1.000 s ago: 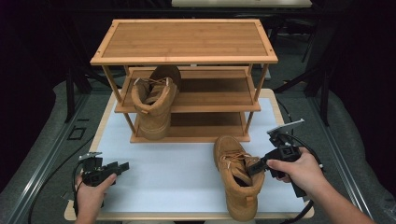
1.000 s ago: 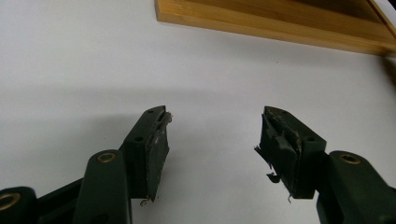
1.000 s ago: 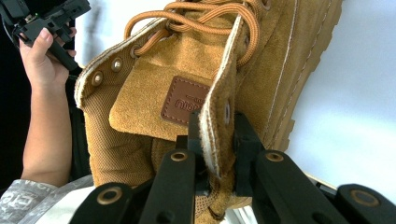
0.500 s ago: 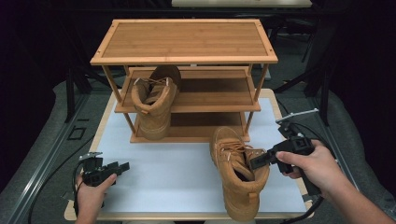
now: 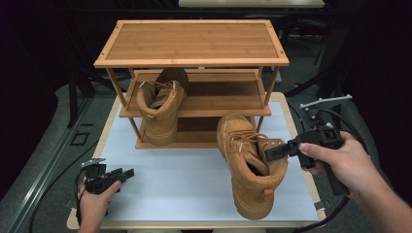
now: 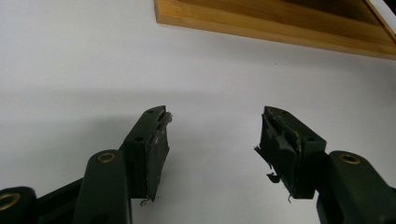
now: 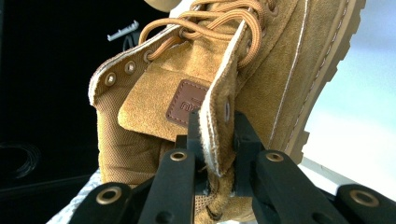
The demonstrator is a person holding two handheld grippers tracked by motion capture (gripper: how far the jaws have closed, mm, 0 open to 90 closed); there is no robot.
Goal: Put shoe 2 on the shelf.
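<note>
Here the right gripper (image 5: pixel 273 153) pinches the boot (image 5: pixel 250 167) by its collar edge, toe toward the rack (image 5: pixel 192 60), above the table (image 5: pixel 170 179). Keep that thin flap clamped and lift slowly so it cannot slip. The left gripper (image 6: pixel 212 135) rests open on the table.

Dark room, grey floor (image 5: pixel 43 145), white-topped table (image 5: pixel 170 179) with a three-tier bamboo rack (image 5: pixel 192 46)

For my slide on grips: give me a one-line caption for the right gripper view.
Right gripper clamps the side flap of a tan lace-up boot.
</note>
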